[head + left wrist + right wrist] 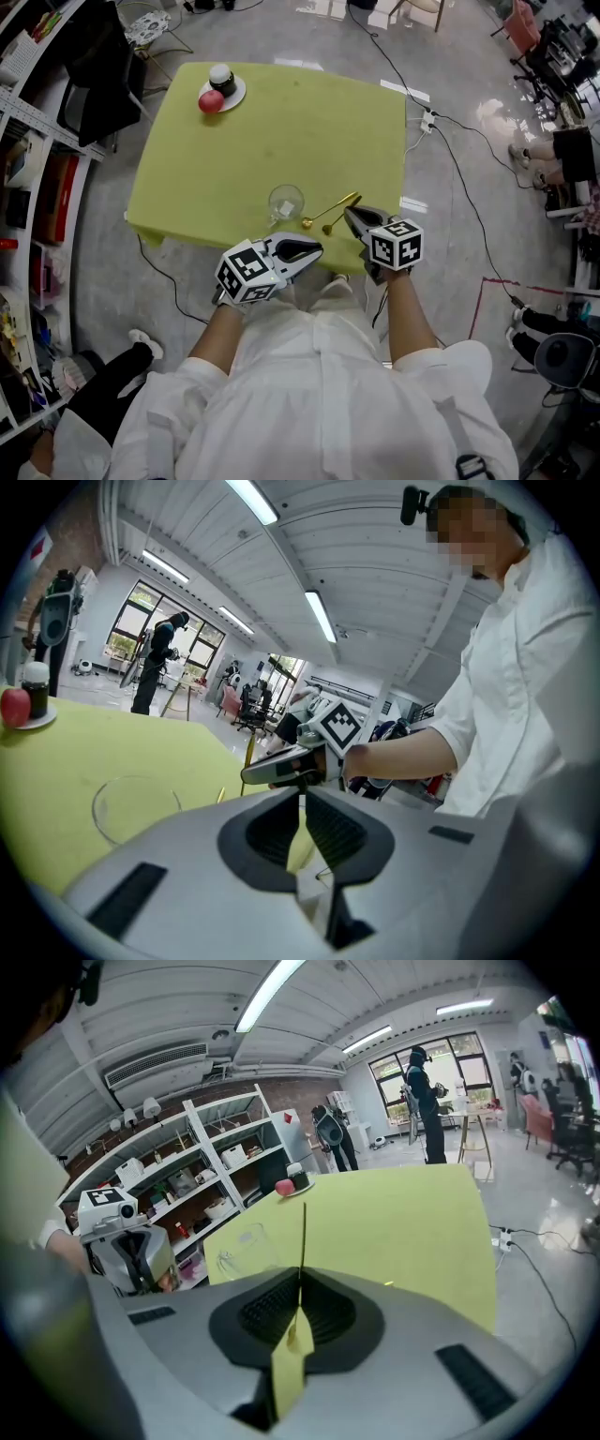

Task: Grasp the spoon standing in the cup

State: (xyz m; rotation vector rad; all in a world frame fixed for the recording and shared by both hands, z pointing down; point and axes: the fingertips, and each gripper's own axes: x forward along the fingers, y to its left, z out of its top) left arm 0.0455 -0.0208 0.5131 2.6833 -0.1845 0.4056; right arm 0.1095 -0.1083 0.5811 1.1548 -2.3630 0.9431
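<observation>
Right tongs (349,214) clamped on thin gold metal spoon (302,1241), low over yellow-green table (281,122), just right of clear glass cup (286,202). Cup looks empty. Second gold spoon (330,208) lies alongside. Left tongs (317,249) together, empty. Keep handle pinched firmly; avoid nudging cup.

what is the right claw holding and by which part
A gold spoon, its thin handle pinched in the shut right claw. The left claw holds nothing.
</observation>
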